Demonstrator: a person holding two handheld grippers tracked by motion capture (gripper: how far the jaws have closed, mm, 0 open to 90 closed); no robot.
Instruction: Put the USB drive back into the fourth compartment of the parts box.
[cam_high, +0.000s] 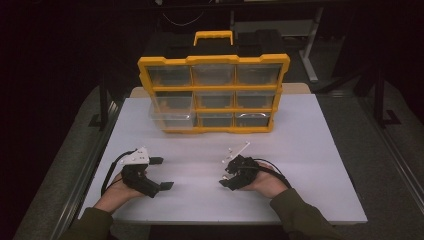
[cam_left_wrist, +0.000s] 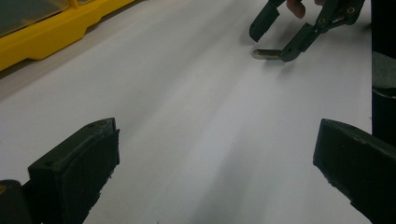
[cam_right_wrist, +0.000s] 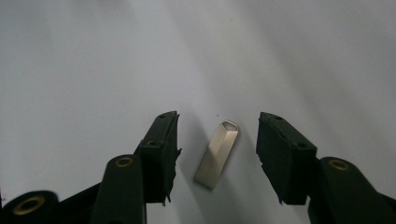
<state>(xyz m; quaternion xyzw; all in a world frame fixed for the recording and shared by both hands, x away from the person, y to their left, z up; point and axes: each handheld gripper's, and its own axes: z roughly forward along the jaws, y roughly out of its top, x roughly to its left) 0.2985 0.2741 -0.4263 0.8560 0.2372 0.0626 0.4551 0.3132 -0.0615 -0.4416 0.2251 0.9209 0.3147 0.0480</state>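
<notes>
The right gripper has its jaws partly open, one on each side of a small metal USB stick lying flat on the white table, neither pad touching it yet. Closing squarely on its long sides should keep it from twisting. The left gripper rests wide open and empty; the yellow drawer organizer stands behind.

The person's forearms come in from the bottom of the high view, sleeves dark green. The left hand holds the left gripper low over the counter, its jaws spread wide with nothing between them. The right hand holds the right gripper tipped down toward the counter, jaws partly apart and pressing on nothing.
</notes>
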